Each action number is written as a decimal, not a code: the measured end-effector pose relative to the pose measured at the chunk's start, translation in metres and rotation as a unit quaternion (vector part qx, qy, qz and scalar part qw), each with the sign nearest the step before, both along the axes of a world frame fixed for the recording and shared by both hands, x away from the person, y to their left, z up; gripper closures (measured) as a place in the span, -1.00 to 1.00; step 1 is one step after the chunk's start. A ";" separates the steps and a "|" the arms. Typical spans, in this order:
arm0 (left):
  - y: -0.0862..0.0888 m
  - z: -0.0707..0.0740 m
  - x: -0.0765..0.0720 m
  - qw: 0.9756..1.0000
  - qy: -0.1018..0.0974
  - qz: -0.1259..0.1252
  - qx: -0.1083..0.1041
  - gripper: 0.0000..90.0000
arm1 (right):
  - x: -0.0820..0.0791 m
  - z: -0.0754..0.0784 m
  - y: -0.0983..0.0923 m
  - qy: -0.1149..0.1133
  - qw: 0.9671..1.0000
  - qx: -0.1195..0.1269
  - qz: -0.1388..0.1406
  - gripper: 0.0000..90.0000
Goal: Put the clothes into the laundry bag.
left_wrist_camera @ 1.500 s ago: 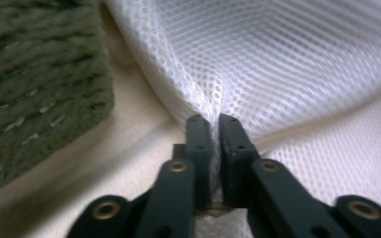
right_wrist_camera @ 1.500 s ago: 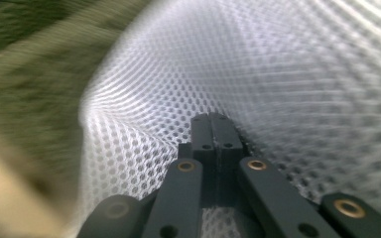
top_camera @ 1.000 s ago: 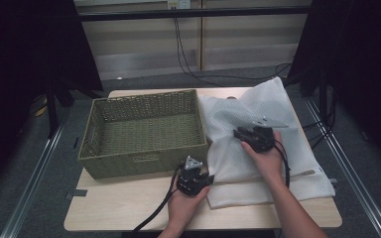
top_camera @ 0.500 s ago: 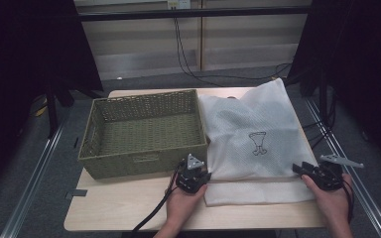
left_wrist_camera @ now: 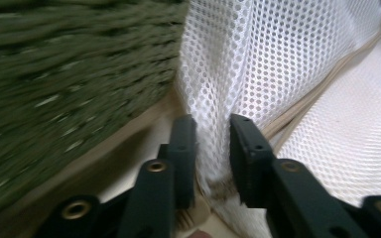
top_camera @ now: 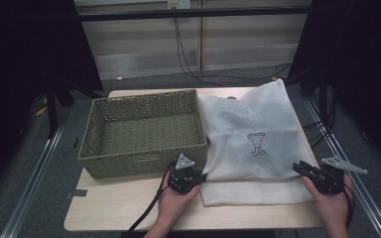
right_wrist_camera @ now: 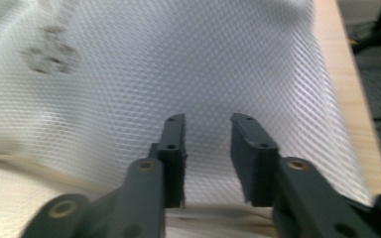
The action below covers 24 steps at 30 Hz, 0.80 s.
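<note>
A white mesh bag [top_camera: 258, 124] with a small dark print [top_camera: 256, 144] lies flat on the right half of the wooden table [top_camera: 124, 210]. Its left edge rests against an olive woven basket [top_camera: 129, 166], which holds nothing. My left gripper [top_camera: 200, 175] is at the bag's near left corner, beside the basket's front right corner. In the left gripper view my left gripper [left_wrist_camera: 212, 121] is shut on a raised fold of the mesh bag [left_wrist_camera: 278, 64]. My right gripper [top_camera: 298, 168] sits at the bag's near right corner. It stands open [right_wrist_camera: 207, 119] over the mesh bag [right_wrist_camera: 178, 64], gripping nothing.
The basket takes up the table's left half. Bare wood runs along the front edge. A black cable [top_camera: 149, 213] trails from the left gripper off the front. The table's right edge [right_wrist_camera: 349, 99] is close beside the right gripper. Metal rails [top_camera: 34, 173] flank the table on the floor.
My right gripper has left the middle of the bag and pulled back to its near right corner. The bag now lies flatter. The left gripper has stayed put.
</note>
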<state>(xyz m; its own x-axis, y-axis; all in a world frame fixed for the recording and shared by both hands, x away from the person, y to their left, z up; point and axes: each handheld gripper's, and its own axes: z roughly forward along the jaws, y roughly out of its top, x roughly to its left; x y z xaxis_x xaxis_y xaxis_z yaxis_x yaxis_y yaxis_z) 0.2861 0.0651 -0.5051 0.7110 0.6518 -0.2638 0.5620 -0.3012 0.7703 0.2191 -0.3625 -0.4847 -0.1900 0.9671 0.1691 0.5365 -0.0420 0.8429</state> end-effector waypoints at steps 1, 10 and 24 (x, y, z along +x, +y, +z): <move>0.005 0.000 -0.002 1.000 -0.005 0.000 -0.003 0.51 | -0.003 0.002 0.004 -0.006 1.000 0.004 0.009 0.41; 0.062 0.005 -0.025 0.999 -0.036 -0.001 -0.040 -0.32 | -0.006 -0.009 0.040 0.011 0.995 0.011 0.094 -0.25; 0.158 0.009 -0.025 0.996 -0.062 0.017 -0.053 -1.00 | -0.003 -0.015 0.058 0.029 0.991 0.009 0.132 -1.00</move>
